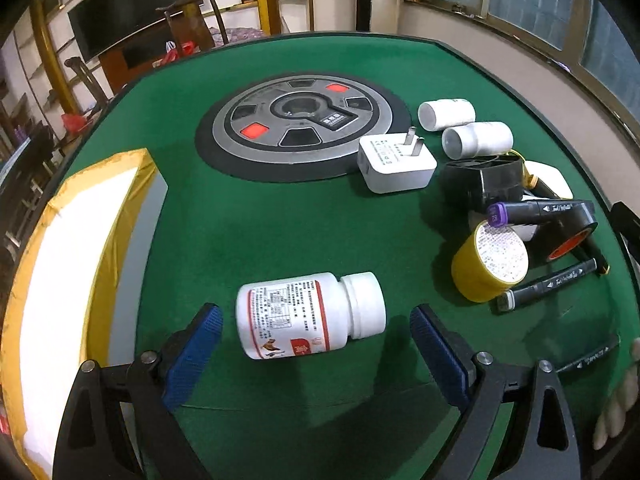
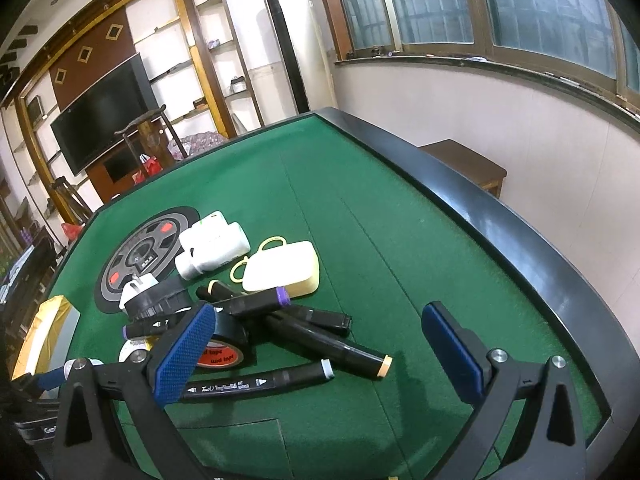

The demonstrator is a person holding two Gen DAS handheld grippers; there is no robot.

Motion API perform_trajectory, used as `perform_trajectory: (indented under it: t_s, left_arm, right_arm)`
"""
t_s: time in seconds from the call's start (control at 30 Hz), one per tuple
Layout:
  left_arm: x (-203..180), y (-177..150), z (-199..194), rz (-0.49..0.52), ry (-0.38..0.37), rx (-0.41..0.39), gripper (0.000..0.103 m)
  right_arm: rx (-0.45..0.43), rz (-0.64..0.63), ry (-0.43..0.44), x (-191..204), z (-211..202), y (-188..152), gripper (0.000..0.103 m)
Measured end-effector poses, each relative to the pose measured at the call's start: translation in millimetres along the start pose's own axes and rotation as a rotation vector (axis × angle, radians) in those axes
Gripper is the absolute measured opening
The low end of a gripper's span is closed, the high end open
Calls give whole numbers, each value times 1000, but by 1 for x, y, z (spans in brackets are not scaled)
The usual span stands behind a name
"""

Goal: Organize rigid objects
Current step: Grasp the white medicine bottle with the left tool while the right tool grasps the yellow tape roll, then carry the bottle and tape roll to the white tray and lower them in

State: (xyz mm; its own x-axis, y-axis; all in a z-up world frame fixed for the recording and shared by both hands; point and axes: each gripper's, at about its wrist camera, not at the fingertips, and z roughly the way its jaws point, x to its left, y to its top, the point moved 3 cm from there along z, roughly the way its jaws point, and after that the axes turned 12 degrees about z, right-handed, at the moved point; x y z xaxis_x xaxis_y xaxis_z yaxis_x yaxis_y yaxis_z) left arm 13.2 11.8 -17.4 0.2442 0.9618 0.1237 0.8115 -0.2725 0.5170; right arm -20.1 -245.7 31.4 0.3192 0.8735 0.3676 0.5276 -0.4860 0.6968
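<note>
The yellow-taped white foam box runs off the left edge, and the black tape roll sits half hidden behind the right tongs' blue pad.

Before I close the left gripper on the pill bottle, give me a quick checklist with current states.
1. Left gripper open: ok, pads spread wide.
2. Pill bottle between the pads: ok, lying on its side, cap toward the right pad.
3. Pads touching the bottle: not ok, gaps on both sides.
4. Cap on the bottle: ok, white cap in place.
5. Space around the bottle: ok, yellow tape roll and markers lie apart to the right.
6. Right gripper out of the way: ok, open, holding nothing.
</note>
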Motion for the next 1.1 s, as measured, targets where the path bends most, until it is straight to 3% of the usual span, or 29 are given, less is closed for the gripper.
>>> perform_trajectory:
  t_s: [0.17, 0.2, 0.23, 0.3, 0.5, 0.8, 1.1]
  left_arm:
    - [0, 0, 4, -22, -4, -11, 94]
    - [0, 0, 5, -26, -4, -14, 86]
    - [0, -1, 4, -27, -7, -21, 85]
    - [2, -1, 1, -34, 2, -36, 66]
    - [12, -11, -19, -124, -77, -77, 66]
    - [25, -35, -99, -140, -134, -230, 66]
    - [37, -47, -119, -172, -184, -289, 66]
  right_arm:
    - [5, 0, -11, 1, 1, 0, 103]
    - [6, 0, -13, 1, 1, 0, 103]
    - [8, 1, -16, 1, 1, 0, 103]
    - [14, 0, -20, 1, 2, 0, 103]
    - [42, -13, -49, 4, 9, -2, 103]
    - [94, -56, -45, 6, 8, -3, 103]
    - [147, -268, 41, 43, -40, -37, 103]
